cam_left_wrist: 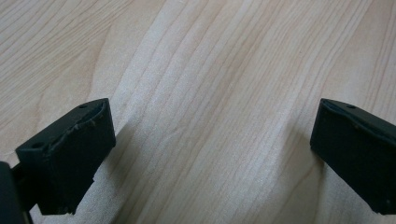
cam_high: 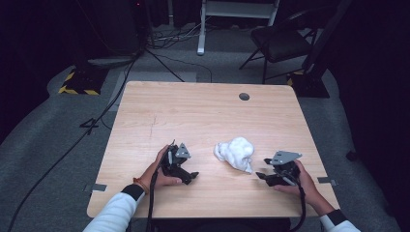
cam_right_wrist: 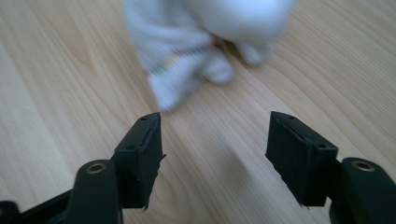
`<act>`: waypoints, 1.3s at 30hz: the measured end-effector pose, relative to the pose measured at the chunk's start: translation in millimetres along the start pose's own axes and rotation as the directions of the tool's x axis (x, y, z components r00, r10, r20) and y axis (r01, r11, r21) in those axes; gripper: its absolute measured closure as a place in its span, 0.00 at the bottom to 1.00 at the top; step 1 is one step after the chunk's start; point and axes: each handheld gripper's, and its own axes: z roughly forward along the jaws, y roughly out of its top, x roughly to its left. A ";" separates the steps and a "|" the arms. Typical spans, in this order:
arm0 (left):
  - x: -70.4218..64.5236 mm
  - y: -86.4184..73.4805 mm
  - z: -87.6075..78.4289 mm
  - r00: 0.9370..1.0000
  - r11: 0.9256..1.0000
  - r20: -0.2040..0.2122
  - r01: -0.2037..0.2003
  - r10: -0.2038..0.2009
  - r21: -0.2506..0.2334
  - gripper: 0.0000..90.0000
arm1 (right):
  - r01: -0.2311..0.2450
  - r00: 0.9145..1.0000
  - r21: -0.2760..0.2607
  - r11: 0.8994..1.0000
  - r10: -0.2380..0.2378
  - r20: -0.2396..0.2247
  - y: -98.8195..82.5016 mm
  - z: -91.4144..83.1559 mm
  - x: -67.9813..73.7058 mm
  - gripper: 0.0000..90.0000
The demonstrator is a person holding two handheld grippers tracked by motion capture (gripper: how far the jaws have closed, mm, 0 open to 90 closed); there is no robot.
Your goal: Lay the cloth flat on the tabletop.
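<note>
A crumpled white cloth [cam_high: 235, 152] lies on the wooden table [cam_high: 193, 116], right of centre near the front. My right gripper [cam_high: 261, 177] lies to the cloth's right, pointing left toward it. In the right gripper view its jaws [cam_right_wrist: 215, 149] stand open over bare wood, with the blurred cloth [cam_right_wrist: 201, 42] just beyond the tips and nothing between them. My left gripper [cam_high: 192, 176] rests on the table to the left of the cloth, apart from it. In the left gripper view the gripper [cam_left_wrist: 212, 154] is wide open above wood grain.
A round grommet hole [cam_high: 244, 96] sits near the table's far edge. Beyond the table stand a dark folding chair [cam_high: 280, 41], a white frame leg [cam_high: 200, 29] and a yellow-and-black striped base [cam_high: 77, 84], with cables across the grey floor.
</note>
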 end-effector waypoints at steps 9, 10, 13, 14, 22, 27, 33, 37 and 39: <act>-4.3 11.7 10.2 1.000 1.000 0.018 -0.019 0.019 0.001 0.00 | 0.047 0.999 -0.020 0.999 -0.048 -0.018 13.5 22.7 16.0 0.56; -5.8 14.9 13.0 0.999 1.000 0.022 -0.023 0.023 0.001 0.00 | 0.051 0.998 -0.023 0.998 -0.051 -0.019 13.3 22.8 16.2 0.62; -9.5 25.8 22.7 0.999 0.999 0.031 -0.033 0.033 -0.001 0.00 | 0.048 0.999 -0.037 0.998 -0.048 -0.013 12.1 20.5 14.2 0.78; -10.4 29.5 26.0 0.999 0.999 0.031 -0.034 0.034 -0.002 0.00 | 0.046 0.999 -0.044 0.998 -0.047 -0.022 11.4 19.2 13.0 0.82; -15.4 56.1 47.6 0.999 0.999 0.022 -0.025 0.026 -0.033 0.15 | 0.062 0.998 -0.097 0.993 -0.064 -0.016 10.8 7.0 9.8 0.95; -13.4 72.6 61.4 1.000 0.999 0.018 -0.020 0.020 -0.047 0.20 | 0.066 0.998 -0.136 0.988 -0.068 -0.006 13.5 -4.4 7.5 0.96; -7.7 82.0 60.8 0.999 0.997 0.029 -0.042 0.044 -0.062 0.66 | 0.058 0.998 -0.198 0.978 -0.055 0.024 19.5 -20.4 2.1 0.96; -3.4 84.4 49.1 0.995 0.994 0.052 -0.077 0.081 -0.076 0.88 | 0.043 0.998 -0.244 0.969 -0.031 0.052 24.0 -32.2 -4.5 0.97; -2.3 86.0 43.5 0.995 0.993 0.047 -0.085 0.090 -0.087 0.90 | 0.039 0.998 -0.258 0.965 -0.026 0.056 25.0 -35.5 -6.4 0.97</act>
